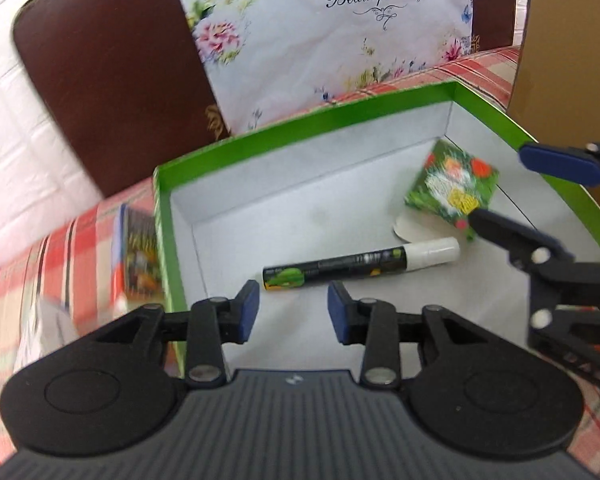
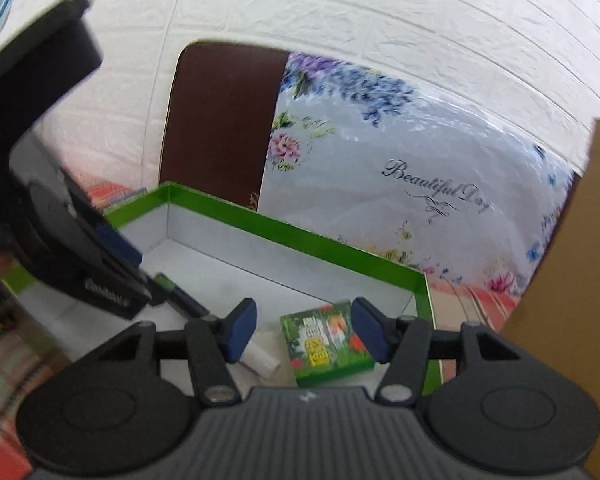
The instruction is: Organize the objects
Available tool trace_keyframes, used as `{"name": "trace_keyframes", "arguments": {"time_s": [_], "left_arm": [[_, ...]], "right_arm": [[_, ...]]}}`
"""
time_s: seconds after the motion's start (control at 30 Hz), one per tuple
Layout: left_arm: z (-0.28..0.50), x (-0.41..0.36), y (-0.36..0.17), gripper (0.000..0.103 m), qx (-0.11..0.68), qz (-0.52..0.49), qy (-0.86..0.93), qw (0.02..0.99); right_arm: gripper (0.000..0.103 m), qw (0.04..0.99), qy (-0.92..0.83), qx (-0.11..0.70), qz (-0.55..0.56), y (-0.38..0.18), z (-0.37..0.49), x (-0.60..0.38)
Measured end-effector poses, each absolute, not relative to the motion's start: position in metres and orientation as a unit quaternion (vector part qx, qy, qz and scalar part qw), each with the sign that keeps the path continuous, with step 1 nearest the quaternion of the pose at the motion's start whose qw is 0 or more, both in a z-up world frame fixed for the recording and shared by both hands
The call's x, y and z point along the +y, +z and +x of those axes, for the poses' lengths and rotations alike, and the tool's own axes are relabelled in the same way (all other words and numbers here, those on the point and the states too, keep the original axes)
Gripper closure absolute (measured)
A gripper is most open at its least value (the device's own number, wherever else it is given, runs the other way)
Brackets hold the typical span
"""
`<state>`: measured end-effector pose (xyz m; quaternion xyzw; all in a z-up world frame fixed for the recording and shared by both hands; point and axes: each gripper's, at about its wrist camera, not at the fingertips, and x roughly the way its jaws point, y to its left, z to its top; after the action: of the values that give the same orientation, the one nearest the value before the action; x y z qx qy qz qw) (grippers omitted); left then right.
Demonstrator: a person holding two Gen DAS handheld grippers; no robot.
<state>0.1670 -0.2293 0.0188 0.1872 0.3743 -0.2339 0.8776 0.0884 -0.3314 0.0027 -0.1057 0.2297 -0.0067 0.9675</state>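
Marker point(image 1: 360, 264) half-hidden in right view, box point(image 1: 300, 128) edges cropped

Green cardboard box point(image 1: 236, 148), matt white inside. Glossy plastic marker point(image 1: 360, 264) with smooth white cap. Small printed carton point(image 1: 452, 184), slightly shiny. Woven checked cloth point(image 1: 60, 256) beneath. Matt black plastic left claw point(image 1: 294, 310), dull blue rubbery pads point(image 1: 250, 308), shiny metal pivots.
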Motion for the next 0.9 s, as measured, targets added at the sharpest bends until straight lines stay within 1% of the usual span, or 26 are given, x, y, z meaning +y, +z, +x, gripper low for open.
{"name": "trace_keyframes", "arguments": {"time_s": [0.13,0.3,0.4,0.53,0.7,0.8,0.9], "left_arm": [[0.135,-0.210,0.029,0.052,0.350,0.182,-0.228,0.890],[0.093,-0.177,0.037,0.052,0.315,0.169,-0.223,0.907],[0.075,-0.151,0.040,0.052,0.303,0.155,-0.211,0.916],[0.066,-0.102,0.025,0.052,0.328,0.128,-0.182,0.918],[0.067,-0.037,-0.009,0.052,0.394,0.086,-0.129,0.906],[0.064,-0.014,-0.019,0.052,0.407,0.070,-0.108,0.904],[0.060,-0.002,-0.019,0.052,0.404,0.054,-0.106,0.907]], "right_arm": [[0.049,0.979,-0.005,0.203,-0.027,0.018,0.048,-0.329],[0.049,0.980,0.010,0.198,0.029,0.019,0.005,-0.304],[0.048,0.972,0.039,0.223,0.069,0.012,-0.011,-0.289],[0.049,0.956,0.088,0.272,0.069,-0.004,-0.011,-0.256],[0.049,0.941,0.152,0.298,0.055,-0.007,-0.007,-0.209],[0.049,0.934,0.165,0.312,0.052,-0.007,0.009,-0.188],[0.049,0.926,0.162,0.334,0.064,-0.013,0.035,-0.174]]}}
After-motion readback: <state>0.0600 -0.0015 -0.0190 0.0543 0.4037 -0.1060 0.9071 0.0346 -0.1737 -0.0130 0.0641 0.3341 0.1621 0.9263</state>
